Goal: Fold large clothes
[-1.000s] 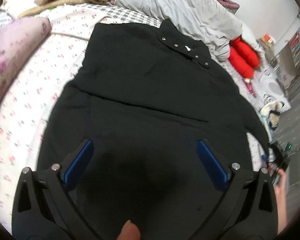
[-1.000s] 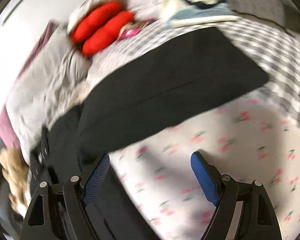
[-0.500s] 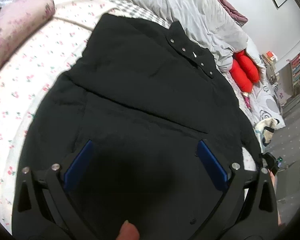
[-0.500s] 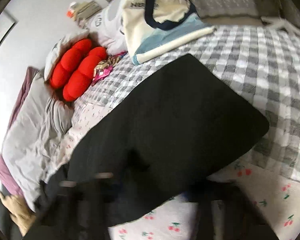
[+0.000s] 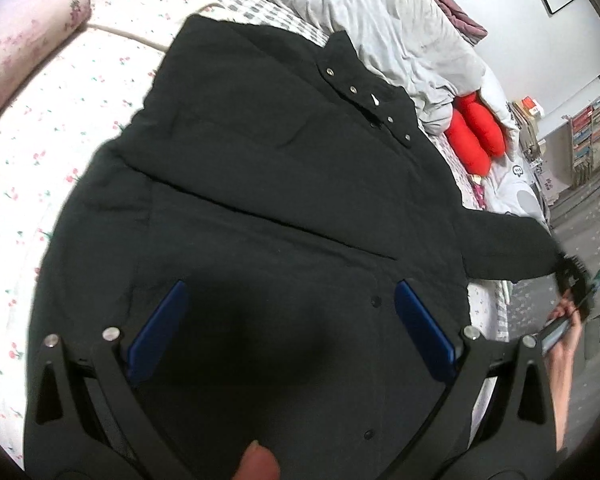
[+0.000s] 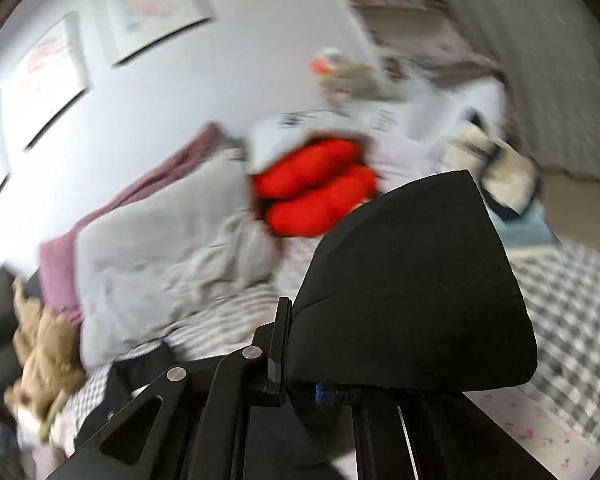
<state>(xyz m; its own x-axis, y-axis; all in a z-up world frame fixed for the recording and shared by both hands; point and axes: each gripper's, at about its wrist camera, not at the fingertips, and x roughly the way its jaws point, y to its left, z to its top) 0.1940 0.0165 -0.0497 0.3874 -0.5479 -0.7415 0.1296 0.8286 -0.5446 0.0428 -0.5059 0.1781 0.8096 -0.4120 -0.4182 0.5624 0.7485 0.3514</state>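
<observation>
**Sleeve pinched and raised while the open gripper waits over the coat's body**

Going left to right in the left wrist view: at nine o'clock lies the cherry-print bedspread (image 5: pixel 32 168), which serves as the flat work surface, with a lilac pillow (image 5: pixel 24 40) at ten o'clock pushed out of the way. The black coat (image 5: pixel 284 184) fills the middle, spread flat with its snap-studded collar (image 5: pixel 364 96) toward one o'clock; it lies open like this, I judge, so that each sleeve can be turned in over the body. The left gripper (image 5: pixel 288 332) hangs over the lower part of the coat at six o'clock, its blue pads set wide apart with nothing pinched between them; it probably waits there to pin or smooth the body once the sleeve comes across. At three o'clock the coat's sleeve (image 5: pixel 504 248) stretches out sideways off the bed, its cuff end running to the dark blurred device in the person's hand (image 5: pixel 568 316) at the frame's edge. Beyond, at two o'clock, sit the grey duvet (image 5: pixel 380 12) and a red cushion (image 5: pixel 476 136).

In the right wrist view, the right gripper (image 6: pixel 312 384) at six o'clock has just been closing and now stands nearly shut, with the sleeve's black fabric caught between its jaws and standing up in a stiff fold toward three o'clock. The grip is near the cuff, apparently so the whole sleeve can be carried over the coat in one sweep. The scene behind is blurred.
</observation>
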